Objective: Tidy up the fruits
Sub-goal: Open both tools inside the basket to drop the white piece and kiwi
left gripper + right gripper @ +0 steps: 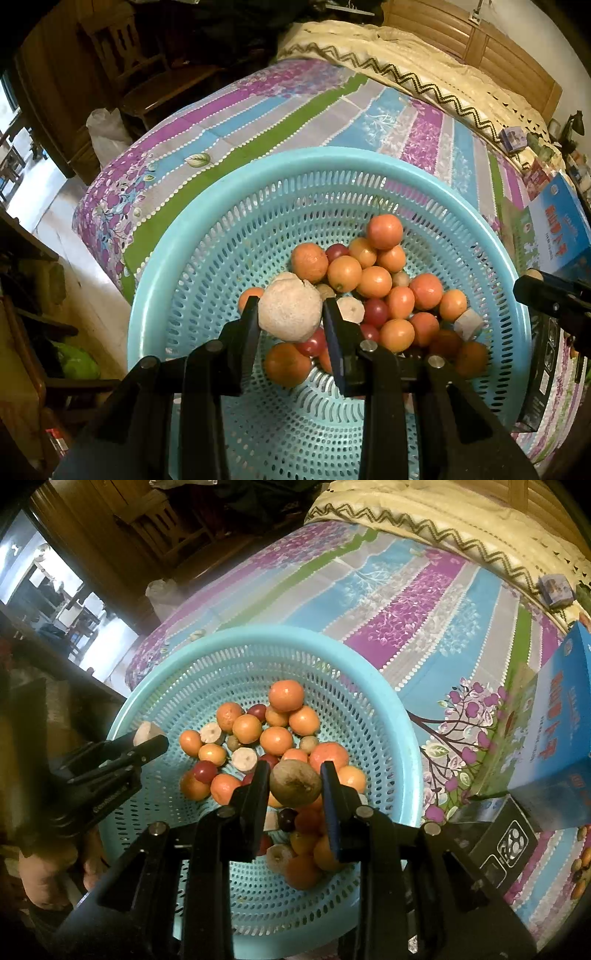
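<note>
Holding two items above the basket [177,254]. Left gripper [290,314]: clamped on a pale rough lump [290,312], over the pile's near left edge. Right gripper [295,782]: clamped on a brown fruit [295,783], long axis crosswise between my fingers, over the pile's near right. Fruit pile [275,740]: directly below and beyond both. Bedsheet [406,602]: farther out.

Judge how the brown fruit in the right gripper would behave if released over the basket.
The brown fruit looks round and smooth, so it would probably roll down the basket wall. It seems firm: the right gripper leaves no visible dent.
</note>
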`<state>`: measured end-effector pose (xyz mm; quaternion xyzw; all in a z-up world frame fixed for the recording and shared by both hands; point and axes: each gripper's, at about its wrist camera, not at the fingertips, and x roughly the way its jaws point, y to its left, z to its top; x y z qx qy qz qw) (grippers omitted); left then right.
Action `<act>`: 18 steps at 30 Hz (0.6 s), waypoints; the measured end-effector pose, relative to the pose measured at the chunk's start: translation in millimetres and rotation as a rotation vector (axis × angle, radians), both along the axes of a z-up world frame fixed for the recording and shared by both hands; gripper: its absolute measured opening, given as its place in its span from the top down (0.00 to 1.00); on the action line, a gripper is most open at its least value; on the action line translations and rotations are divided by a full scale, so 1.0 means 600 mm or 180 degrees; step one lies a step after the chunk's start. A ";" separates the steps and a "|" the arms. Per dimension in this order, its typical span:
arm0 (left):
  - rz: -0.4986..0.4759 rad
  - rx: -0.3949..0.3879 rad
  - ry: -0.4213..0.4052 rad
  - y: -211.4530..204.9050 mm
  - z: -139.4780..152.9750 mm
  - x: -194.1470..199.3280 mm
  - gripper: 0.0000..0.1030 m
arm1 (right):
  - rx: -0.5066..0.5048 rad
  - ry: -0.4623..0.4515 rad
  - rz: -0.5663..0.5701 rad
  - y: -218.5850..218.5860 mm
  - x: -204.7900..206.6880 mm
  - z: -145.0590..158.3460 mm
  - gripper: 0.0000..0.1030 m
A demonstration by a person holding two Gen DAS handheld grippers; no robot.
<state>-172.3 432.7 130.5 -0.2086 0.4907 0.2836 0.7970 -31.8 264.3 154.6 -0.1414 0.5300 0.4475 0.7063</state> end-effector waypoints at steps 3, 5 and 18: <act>0.0000 0.0000 0.0003 0.000 -0.001 0.000 0.67 | 0.0008 0.0005 0.0004 0.000 0.000 0.000 0.73; 0.0002 -0.0001 0.0007 0.000 -0.003 0.000 0.67 | 0.0012 0.0011 0.0010 0.000 0.000 -0.001 0.73; 0.0048 0.0033 0.0053 0.005 -0.008 0.000 0.47 | 0.0005 -0.0021 0.0044 0.000 -0.003 -0.001 0.52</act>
